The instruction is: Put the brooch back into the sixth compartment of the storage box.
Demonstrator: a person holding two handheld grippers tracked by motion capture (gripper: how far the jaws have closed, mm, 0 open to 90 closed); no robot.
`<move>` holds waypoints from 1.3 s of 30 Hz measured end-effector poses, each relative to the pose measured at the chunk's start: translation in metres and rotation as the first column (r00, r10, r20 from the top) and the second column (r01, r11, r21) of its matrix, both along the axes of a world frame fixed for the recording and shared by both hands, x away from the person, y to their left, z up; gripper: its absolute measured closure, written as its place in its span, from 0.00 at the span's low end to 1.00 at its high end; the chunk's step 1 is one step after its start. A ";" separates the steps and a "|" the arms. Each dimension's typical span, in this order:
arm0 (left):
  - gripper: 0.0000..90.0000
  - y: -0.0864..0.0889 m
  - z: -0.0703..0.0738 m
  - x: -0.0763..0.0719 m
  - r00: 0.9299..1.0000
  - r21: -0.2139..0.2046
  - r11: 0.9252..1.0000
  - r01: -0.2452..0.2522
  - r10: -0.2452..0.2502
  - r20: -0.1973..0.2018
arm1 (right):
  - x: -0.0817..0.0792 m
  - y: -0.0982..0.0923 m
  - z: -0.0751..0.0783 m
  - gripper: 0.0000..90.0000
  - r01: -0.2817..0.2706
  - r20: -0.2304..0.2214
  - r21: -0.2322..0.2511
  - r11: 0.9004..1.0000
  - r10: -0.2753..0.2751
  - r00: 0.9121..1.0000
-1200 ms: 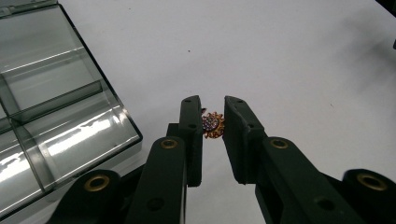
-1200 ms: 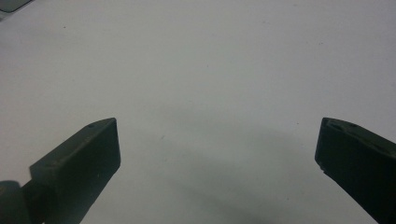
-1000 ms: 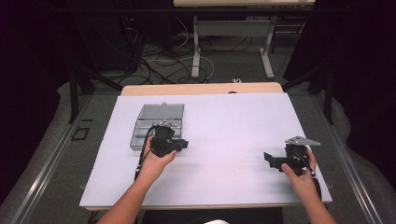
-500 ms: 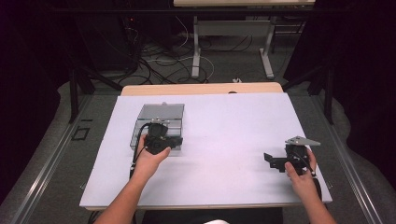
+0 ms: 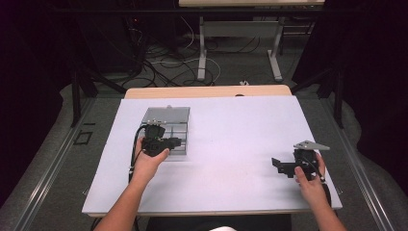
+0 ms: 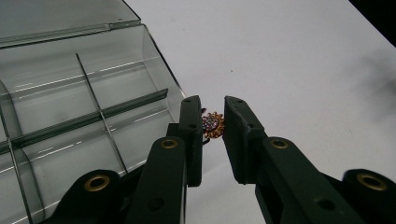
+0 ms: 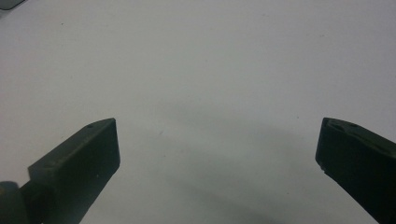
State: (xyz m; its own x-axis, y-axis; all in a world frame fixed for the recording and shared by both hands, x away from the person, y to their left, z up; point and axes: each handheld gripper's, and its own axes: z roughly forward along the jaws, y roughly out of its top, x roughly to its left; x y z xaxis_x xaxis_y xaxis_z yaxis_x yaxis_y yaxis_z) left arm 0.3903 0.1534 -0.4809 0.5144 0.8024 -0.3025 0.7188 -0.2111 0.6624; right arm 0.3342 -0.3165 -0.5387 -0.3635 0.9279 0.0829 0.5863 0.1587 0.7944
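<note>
Jewel work is going on at the white table [image 5: 231,144]. The left gripper [image 6: 214,125] pinches a small sparkly flower jewel [image 6: 212,125] between its two black jaws. The jaws are squeezed onto it so the tiny thing does not slip and drop. The jewel sits high up near the tips of the jaws, just beside the right edge of the clear box [image 6: 88,107].

The clear box has thin walls inside that cut it into little rooms, and the rooms that can be seen look bare. Its lid is flipped open at the back, so there is a way in from the top. In the high view, the left gripper [image 5: 161,143] hangs over the near right part of the clear box [image 5: 166,118]. I think the jewel is being carried to one of the little rooms, but it is not over a room yet.

The right gripper [image 7: 217,158] has its jaws spread wide with nothing between them. In the high view the right gripper [image 5: 288,166] waits far off on the right side of the table, out of the way.
</note>
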 end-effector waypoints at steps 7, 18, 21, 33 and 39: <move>0.87 0.004 -0.004 0.005 1.000 0.001 1.000 -0.023 0.023 -0.012 | 0.000 0.001 0.000 0.00 -0.005 -0.001 0.001 1.000 0.005 1.000; 0.87 0.006 -0.014 0.012 0.999 0.018 0.999 -0.042 0.043 -0.019 | 0.000 0.002 -0.001 0.00 -0.008 -0.011 0.002 1.000 0.008 1.000; 0.87 0.006 -0.016 0.014 0.999 0.022 0.999 -0.042 0.042 -0.019 | 0.000 0.002 -0.001 0.00 -0.012 -0.010 0.001 1.000 0.012 1.000; 0.87 0.003 -0.028 0.019 0.998 0.050 0.998 -0.049 0.050 -0.030 | 0.000 0.002 -0.001 0.00 -0.015 -0.011 -0.003 1.000 0.015 1.000; 0.87 0.002 -0.032 0.021 0.999 0.059 0.997 -0.043 0.045 -0.027 | 0.000 0.002 -0.002 0.00 -0.018 -0.013 -0.005 1.000 0.018 1.000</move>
State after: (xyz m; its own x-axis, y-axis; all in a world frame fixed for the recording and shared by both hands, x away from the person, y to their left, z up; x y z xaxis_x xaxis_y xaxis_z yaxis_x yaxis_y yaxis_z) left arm 0.4112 0.1554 -0.5132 0.4700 0.8409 -0.2683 0.7465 -0.2165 0.6291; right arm 0.3346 -0.3142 -0.5404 -0.3789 0.9217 0.0831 0.5934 0.1731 0.7861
